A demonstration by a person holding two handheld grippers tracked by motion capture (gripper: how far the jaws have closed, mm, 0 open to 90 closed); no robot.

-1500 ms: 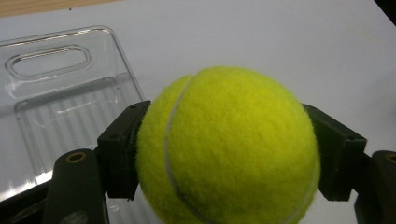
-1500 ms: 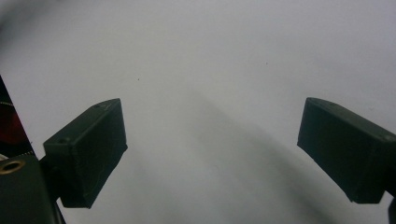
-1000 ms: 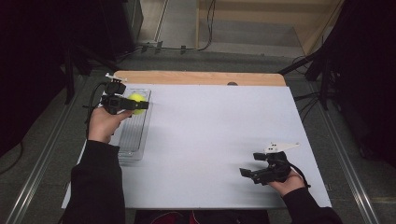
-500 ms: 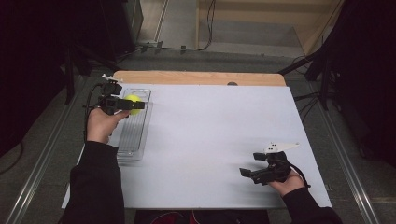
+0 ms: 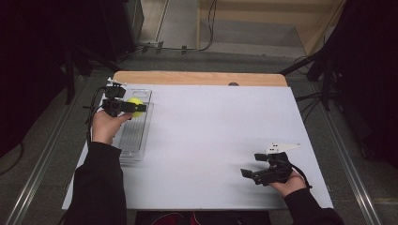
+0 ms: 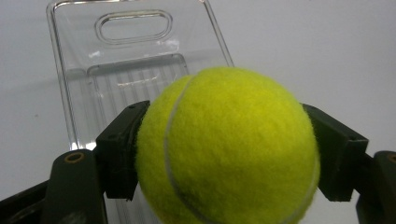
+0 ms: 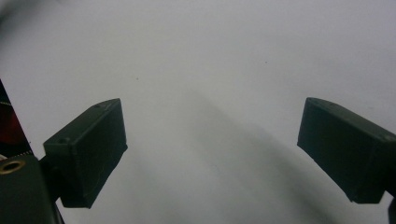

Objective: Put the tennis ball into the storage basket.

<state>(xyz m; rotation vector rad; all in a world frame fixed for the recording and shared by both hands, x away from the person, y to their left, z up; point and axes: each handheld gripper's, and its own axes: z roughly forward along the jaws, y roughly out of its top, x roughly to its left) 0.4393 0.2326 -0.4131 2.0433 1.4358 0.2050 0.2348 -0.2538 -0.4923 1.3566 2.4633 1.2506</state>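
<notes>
A yellow-green tennis ball (image 5: 135, 107) (image 6: 227, 147) is clamped between the jaws of my left gripper (image 5: 137, 108) (image 6: 224, 154), held over the far end of a clear plastic tray (image 5: 136, 138) (image 6: 88, 70) at the table's left side. The tray's handle slot lies just beyond the ball in the left gripper view. My right gripper (image 5: 249, 174) (image 7: 212, 149) rests low over the white table (image 5: 211, 136) near the front right, its jaws wide apart with only bare table surface between them.
A wooden strip (image 5: 197, 78) runs along the table's far edge. Cables and dark stands lie on the floor beyond and to both sides. The person's sleeves enter from the bottom.
My left gripper has carried the tennis ball a little toward the far end of the tray. The right gripper has stayed where it was.
</notes>
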